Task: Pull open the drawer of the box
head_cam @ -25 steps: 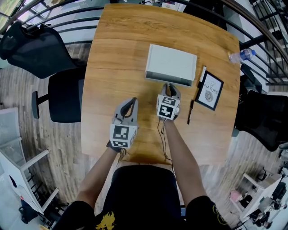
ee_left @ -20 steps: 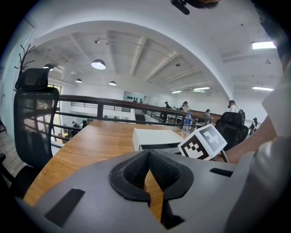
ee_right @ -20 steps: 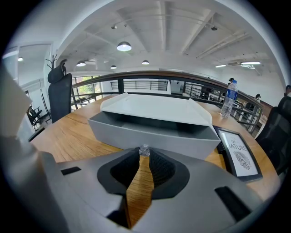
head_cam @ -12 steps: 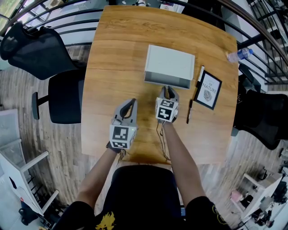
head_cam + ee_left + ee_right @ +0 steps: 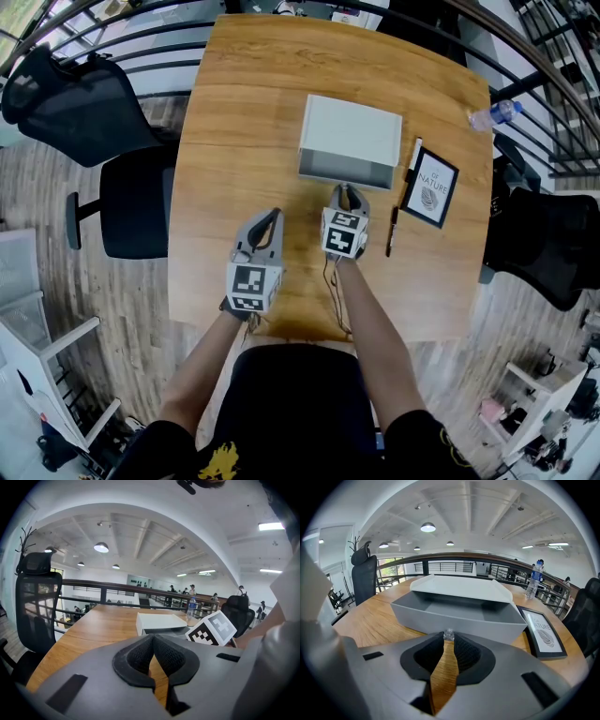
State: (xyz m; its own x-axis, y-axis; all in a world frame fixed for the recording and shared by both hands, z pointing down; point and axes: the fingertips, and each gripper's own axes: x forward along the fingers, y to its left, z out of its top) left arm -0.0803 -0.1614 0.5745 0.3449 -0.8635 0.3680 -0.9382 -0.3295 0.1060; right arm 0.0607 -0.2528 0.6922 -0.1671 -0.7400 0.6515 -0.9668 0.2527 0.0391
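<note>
frame (image 5: 432, 187) beside box (image 5: 352, 131), open table (image 5: 234, 122) left

The grey left gripper (image 5: 153, 639) has its jaws together, empty, above a brown wooden table (image 5: 93, 627); a white rectangular box (image 5: 157, 620) sits farther off.

The person is wearing a black short-sleeved top (image 5: 292, 398) with a yellow print (image 5: 221, 461). The grey left gripper (image 5: 273, 216) and grey right gripper (image 5: 345, 191) are carrying black ribbed pads (image 5: 136, 657) and a black-and-white marker cube (image 5: 255, 285) each; a thin dark cable (image 5: 336, 292) is trailing behind the right.
</note>
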